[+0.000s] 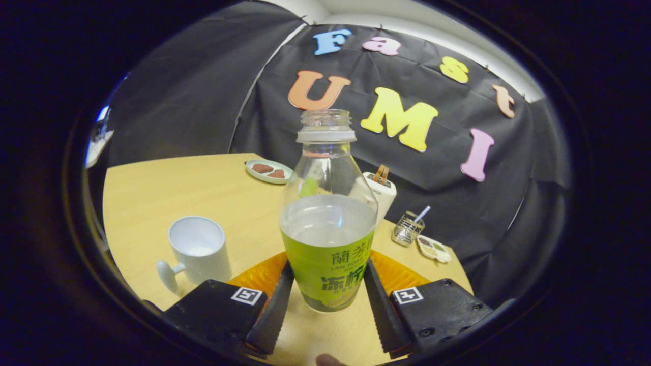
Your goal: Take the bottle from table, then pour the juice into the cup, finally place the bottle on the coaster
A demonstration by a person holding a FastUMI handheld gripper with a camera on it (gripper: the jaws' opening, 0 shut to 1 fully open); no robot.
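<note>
Pale wood is what I see under everything, the table (152, 198) running from the lower middle of the frame up to the centre left. My gripper (328, 297) points level across it, and both fingers (274, 310) press against the sides of the bottle (328, 223), which stands upright between them in the lower centre; I read that as a firm clamp on it. The bottle is clear plastic with its cap off, a white ring at the neck, a green label around the lower half and pale liquid up to about the middle. An orange coaster (259, 274) shows on both sides behind the bottle's base; I cannot tell whether the bottle rests on it. The white cup (198, 249) stands at lower left, beside the left finger, handle towards me. Beyond, upper centre, a small plate (268, 170) holds brown pieces; to the right sit a white box (382, 190) and a wire basket (407, 227).
</note>
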